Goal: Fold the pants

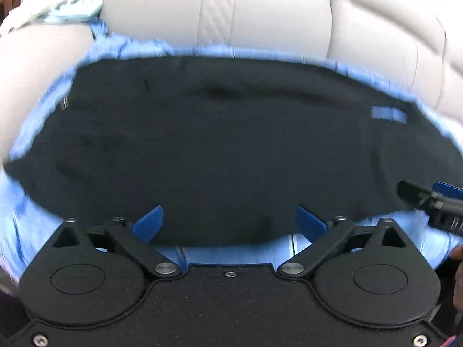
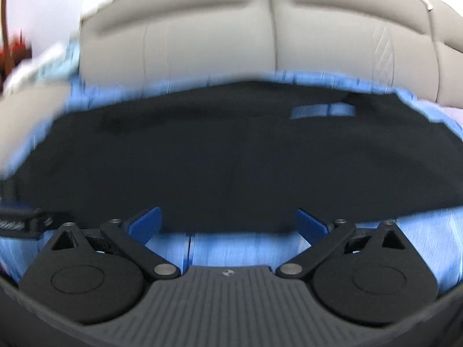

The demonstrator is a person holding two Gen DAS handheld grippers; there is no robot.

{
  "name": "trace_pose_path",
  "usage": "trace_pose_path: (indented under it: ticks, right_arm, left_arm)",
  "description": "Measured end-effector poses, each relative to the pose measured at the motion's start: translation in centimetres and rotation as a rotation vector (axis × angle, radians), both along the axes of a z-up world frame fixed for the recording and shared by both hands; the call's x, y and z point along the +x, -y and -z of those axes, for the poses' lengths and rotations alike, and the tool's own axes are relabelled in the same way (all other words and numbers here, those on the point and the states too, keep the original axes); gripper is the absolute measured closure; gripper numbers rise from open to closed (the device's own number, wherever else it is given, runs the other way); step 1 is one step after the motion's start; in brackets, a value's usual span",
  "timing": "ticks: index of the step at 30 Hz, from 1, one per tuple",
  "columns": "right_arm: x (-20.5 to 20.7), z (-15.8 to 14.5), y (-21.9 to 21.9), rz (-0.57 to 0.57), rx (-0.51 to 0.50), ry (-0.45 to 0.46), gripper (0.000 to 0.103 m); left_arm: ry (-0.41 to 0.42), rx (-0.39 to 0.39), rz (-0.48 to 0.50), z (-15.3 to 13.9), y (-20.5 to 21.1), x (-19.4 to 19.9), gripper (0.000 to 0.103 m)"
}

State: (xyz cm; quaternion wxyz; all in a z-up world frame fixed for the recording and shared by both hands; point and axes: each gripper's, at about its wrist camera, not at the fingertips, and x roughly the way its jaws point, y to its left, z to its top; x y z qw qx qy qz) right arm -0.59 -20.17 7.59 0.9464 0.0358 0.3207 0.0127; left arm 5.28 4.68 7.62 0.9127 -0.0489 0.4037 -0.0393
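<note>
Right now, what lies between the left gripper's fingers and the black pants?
Nothing: in the left wrist view the open left gripper already overlaps the near edge of the black pants, which lie on a blue sheet.

Big pale grey sofa (image 1: 260, 14) fills the back, blue cover (image 1: 29, 231) spread over its seat, white wall (image 2: 43, 5) off to the sofa's left.

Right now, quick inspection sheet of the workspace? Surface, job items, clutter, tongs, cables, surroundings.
Surface: light blue sheet spread over the seat of a grey sofa.
Job's things: black pants lying flat on the sheet, small blue label near their far right.
Clutter: pale patterned cloth on the sofa arm, blurred.
Tongs: left tongs open, empty, at the pants' near edge; right tongs open, empty, likewise.
Cables: nothing seen.
Surroundings: sofa backrest behind; dark reddish objects far left, blurred.
</note>
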Motion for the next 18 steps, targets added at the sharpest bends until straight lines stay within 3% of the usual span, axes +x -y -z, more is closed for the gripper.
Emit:
trace_pose_path:
  ticks: [5, 8, 11, 15, 18]
  right_arm:
    - [8.8, -4.1, 5.9, 0.188, 0.086, 0.032, 0.0]
    - [14.5, -5.2, 10.5, 0.302, 0.17, 0.001, 0.0]
    - [19.3, -5.2, 15.6, 0.396, 0.269, -0.059, 0.0]
    - [23.9, -4.2, 22.0, 0.535, 0.305, -0.135, 0.0]
    - [26.9, -3.1, 25.3, 0.636, 0.255, -0.205, 0.0]
  left_arm:
    - [0.059, -0.097, -0.167, -5.0, -5.9, 8.5, 0.0]
    - [0.045, -0.191, -0.317, -5.9, -10.2, 14.1, 0.0]
    - [0.022, -0.253, -0.408, -4.9, -13.6, 19.1, 0.0]
    - [-0.027, -0.19, -0.484, -2.5, -15.8, 25.2, 0.0]
    - [-0.053, -0.15, -0.533, 0.2, -16.4, 28.2, 0.0]
